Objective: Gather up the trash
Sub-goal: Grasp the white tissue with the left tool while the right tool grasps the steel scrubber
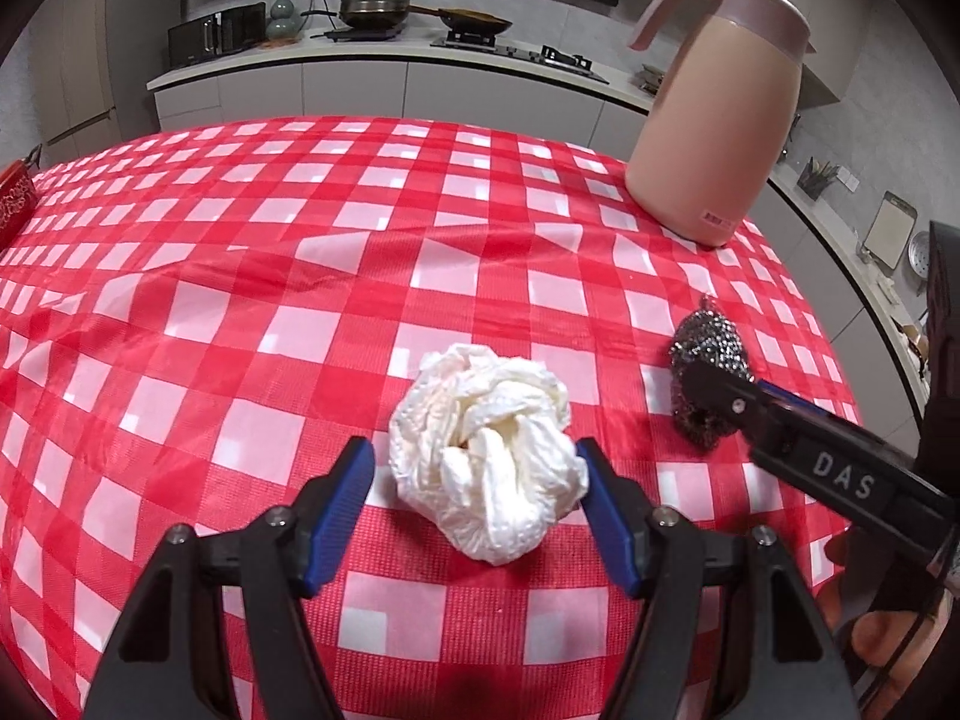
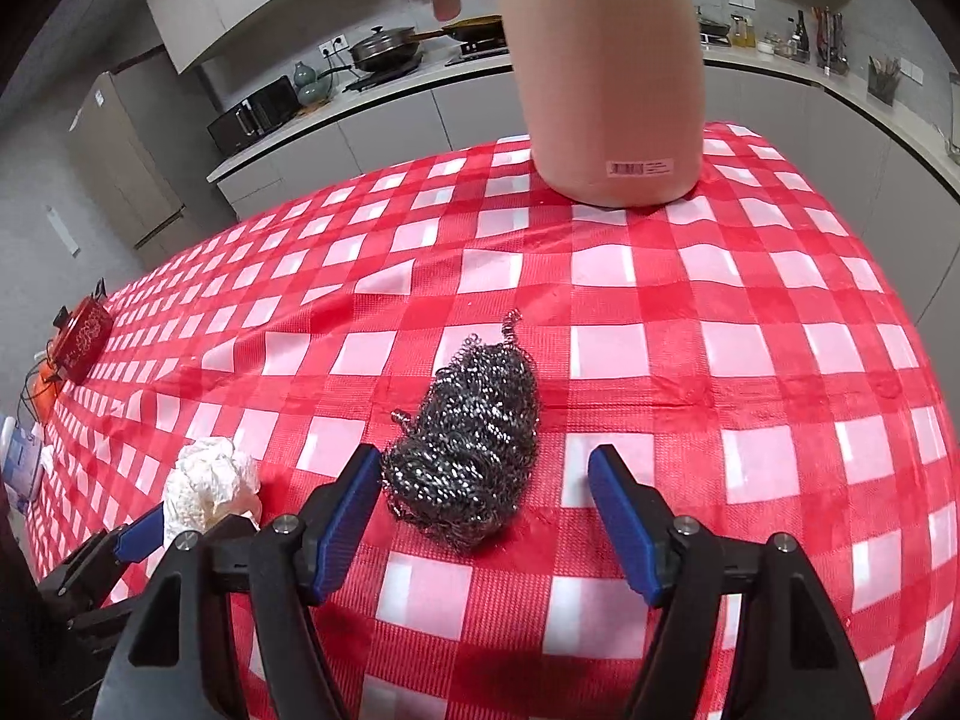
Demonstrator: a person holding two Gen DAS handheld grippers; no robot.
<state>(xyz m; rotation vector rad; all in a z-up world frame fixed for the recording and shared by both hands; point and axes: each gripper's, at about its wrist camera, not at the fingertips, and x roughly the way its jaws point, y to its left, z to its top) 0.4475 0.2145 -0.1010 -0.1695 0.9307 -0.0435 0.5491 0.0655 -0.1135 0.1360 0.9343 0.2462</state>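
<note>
**Two open grippers, each bracketing one piece of trash**

Two pieces of trash are lying on the red-and-white checked tablecloth [image 1: 240, 312], and each hand-held gripper is sitting spread around one of them.

The left gripper [image 1: 474, 480] is resting with its blue-padded fingers [image 1: 339, 516] wide apart. The crumpled white paper towel ball [image 1: 486, 450] is sitting on the cloth between the fingertips and reaching a little past them. Its right edge is lying against or just beside the right pad, while a narrow strip of cloth is showing between the wad and the left pad. Nothing is being squeezed; the wad is lying free on the table.

The right gripper [image 2: 486, 486] is likewise standing released, fingers parted. The dark, shiny steel-wool scouring pad [image 2: 468, 450] is lying between its tips but off-centre: it is sitting right by the left blue pad [image 2: 345, 522], while a clear stretch of cloth is separating it from the right pad. Most of the scourer is extending forward beyond the fingertips, with a loose wire curl sticking out at its far end.

In the left wrist view, the right gripper is entering from the right edge, one black finger overlapping the scourer. In the right wrist view, the paper ball is appearing at lower left, with a blue pad of the left gripper beside it.

Farther back on the cloth, a tall pink insulated jug with a curved handle [image 1: 714, 114] is standing upright, well apart from both pieces.
</note>
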